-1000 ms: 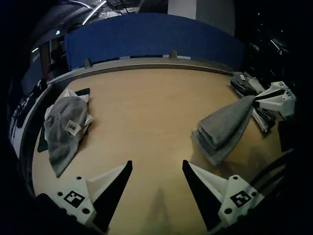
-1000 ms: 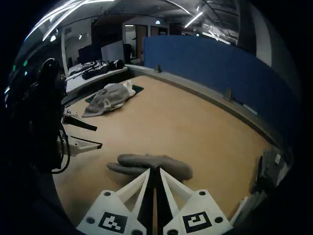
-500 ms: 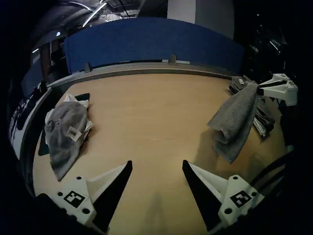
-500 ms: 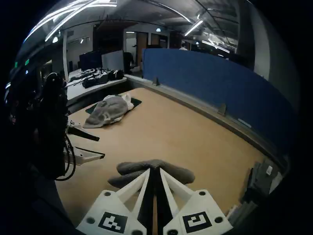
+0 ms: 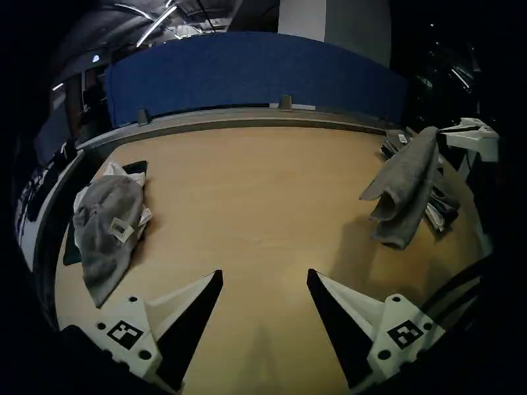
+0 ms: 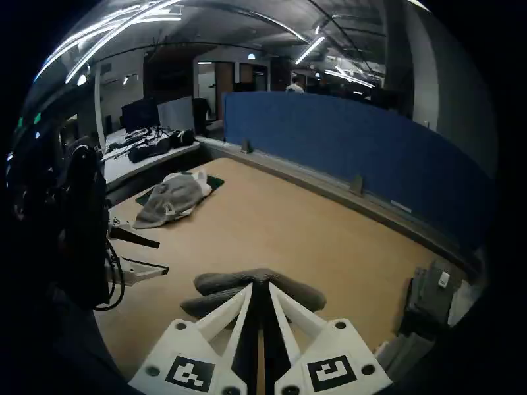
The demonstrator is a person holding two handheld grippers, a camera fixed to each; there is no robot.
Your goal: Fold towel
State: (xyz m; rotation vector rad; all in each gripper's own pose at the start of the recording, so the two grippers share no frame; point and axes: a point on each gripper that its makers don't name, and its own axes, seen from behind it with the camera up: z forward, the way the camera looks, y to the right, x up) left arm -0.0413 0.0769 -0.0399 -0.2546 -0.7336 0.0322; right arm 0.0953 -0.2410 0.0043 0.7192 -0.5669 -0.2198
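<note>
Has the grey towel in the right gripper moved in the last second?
Yes: the towel, clamped in the right gripper, lifted off the table and swung right toward the towel stack.

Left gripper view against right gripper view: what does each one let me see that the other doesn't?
Left gripper view: the grey towel hanging full length from the right tool, above the table, and the open, empty left tool. Right gripper view: office desks with monitors beyond. Both: the crumpled towel, blue divider, folded stack.
</note>
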